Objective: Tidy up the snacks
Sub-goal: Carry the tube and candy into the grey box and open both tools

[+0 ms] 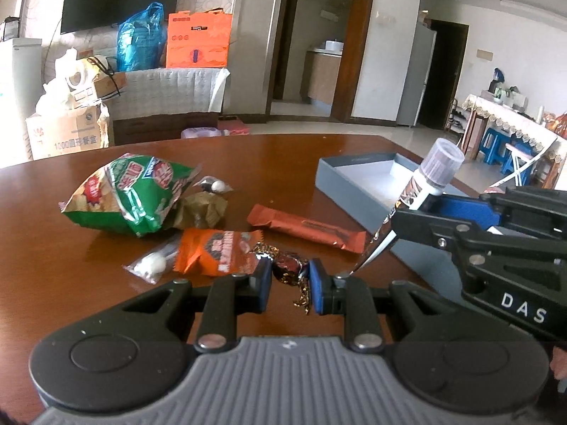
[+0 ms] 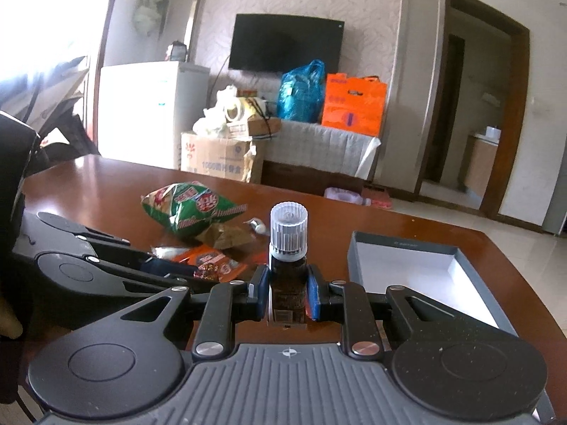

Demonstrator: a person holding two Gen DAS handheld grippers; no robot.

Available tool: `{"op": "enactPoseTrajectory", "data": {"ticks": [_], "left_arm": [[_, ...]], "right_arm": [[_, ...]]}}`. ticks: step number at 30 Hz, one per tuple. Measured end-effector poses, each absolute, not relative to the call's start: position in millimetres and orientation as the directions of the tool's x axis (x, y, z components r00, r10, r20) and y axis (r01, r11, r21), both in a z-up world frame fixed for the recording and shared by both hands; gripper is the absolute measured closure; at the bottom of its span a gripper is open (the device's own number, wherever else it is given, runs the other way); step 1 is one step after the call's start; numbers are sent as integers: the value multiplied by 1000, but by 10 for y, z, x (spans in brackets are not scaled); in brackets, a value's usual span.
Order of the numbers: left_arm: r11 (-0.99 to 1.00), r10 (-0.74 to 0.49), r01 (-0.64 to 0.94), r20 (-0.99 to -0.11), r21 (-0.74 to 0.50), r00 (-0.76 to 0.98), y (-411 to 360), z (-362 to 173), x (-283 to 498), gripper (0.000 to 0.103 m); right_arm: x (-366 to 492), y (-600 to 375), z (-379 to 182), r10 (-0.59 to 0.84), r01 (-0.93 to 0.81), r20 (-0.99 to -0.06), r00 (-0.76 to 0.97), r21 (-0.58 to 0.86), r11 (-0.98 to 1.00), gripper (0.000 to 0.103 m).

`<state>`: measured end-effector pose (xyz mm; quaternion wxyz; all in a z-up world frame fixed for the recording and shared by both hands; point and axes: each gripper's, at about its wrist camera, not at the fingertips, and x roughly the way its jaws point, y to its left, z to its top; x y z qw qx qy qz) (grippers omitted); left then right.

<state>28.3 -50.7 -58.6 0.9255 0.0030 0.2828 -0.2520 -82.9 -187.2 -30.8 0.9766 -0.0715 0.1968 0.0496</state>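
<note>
dark foil-wrapped candy point(image 1: 288, 267) with gold twisted ends, clamped in left tool point(image 1: 290, 279)

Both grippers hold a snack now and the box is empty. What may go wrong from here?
1. The left gripper pinches the candy by its foil wrapper, so it may slip out when lifted.
2. The right gripper holds the bottle low, so its capped top may tip against the box wall.
</note>
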Motion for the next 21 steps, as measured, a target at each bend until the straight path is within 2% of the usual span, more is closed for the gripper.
{"op": "enactPoseTrajectory", "data": {"ticks": [21], "left_arm": [[813,-555,567,-477,-136,682,-1165,-252,330,82]], "right_arm": [[-977,-2409,-64,-29,21,-292,956,-31,999,79]]}}
